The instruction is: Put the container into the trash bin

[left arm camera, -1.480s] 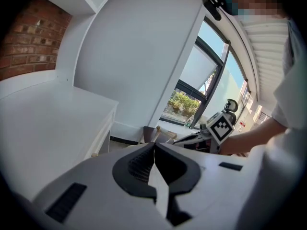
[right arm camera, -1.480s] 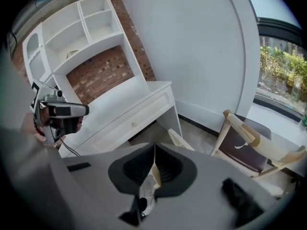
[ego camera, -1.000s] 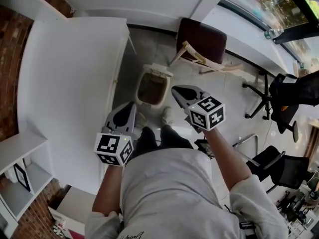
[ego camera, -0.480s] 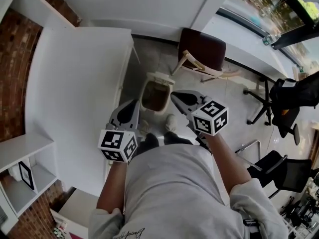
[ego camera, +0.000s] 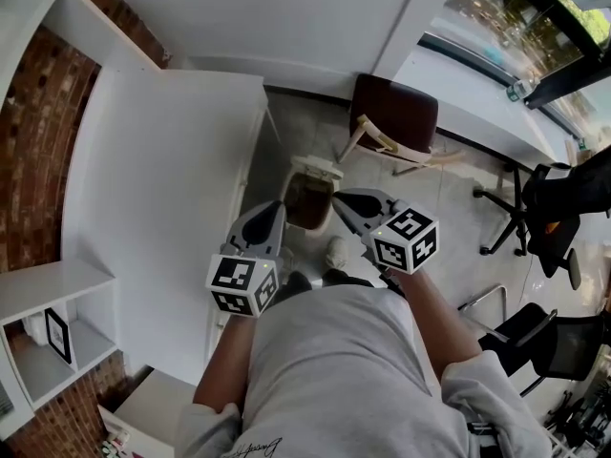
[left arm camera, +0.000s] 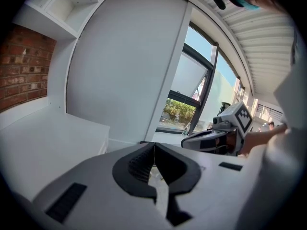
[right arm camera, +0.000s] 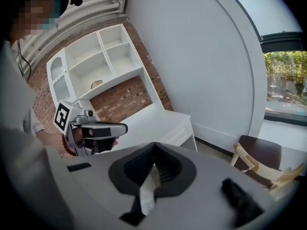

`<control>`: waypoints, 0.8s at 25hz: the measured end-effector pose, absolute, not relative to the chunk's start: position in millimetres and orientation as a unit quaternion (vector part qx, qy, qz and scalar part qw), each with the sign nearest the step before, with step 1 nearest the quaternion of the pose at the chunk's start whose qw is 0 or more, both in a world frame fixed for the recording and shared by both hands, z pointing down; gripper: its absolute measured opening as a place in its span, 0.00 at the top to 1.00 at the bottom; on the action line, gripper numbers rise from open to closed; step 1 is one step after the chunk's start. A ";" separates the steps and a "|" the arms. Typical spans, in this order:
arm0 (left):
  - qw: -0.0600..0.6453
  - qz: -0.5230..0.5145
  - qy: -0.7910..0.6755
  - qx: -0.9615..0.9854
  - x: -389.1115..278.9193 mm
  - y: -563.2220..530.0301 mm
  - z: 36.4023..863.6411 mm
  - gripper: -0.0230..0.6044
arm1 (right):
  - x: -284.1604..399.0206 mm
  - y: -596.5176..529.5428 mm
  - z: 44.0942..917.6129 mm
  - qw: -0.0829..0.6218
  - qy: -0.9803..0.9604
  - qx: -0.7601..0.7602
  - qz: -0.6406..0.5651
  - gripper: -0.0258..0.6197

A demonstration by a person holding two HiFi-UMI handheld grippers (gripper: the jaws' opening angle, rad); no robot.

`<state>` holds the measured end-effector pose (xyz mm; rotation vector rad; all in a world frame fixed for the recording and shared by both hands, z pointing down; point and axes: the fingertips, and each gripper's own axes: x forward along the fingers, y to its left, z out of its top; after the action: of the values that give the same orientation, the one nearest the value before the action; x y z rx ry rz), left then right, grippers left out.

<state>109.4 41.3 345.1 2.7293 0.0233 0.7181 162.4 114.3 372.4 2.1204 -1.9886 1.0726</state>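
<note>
The beige trash bin (ego camera: pixel 307 198) stands on the floor beside the table's corner, its lid (ego camera: pixel 317 168) tipped back and its inside dark brown. I cannot make out a container in it or anywhere else. My left gripper (ego camera: pixel 274 207) hangs just left of the bin and my right gripper (ego camera: pixel 337 197) just right of it, both above it. In the left gripper view the left gripper (left arm camera: pixel 154 144) has its jaws together with nothing between them. The right gripper (right arm camera: pixel 154 144) looks the same in its own view, shut and empty.
A white table (ego camera: pixel 162 208) fills the left side, with white shelves (ego camera: pixel 48 332) and a brick wall (ego camera: pixel 38 151) beyond it. A brown chair (ego camera: pixel 393 108) stands behind the bin. Black office chairs (ego camera: pixel 549 208) are at the right. The person's feet (ego camera: pixel 336 252) are near the bin.
Both grippers have risen a little, still shut and empty. The head view has shifted, so the bin now sits between the two gripper tips in the picture.
</note>
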 end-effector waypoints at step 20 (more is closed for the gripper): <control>0.153 0.257 -0.010 0.954 70.0 43.5 340.8 0.94 | 134.5 126.8 376.2 0.016 -0.649 0.677 0.346 0.92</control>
<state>70.0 43.5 340.8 2.7360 -0.0298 0.7369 134.5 126.8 376.2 2.1066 -2.0176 1.0772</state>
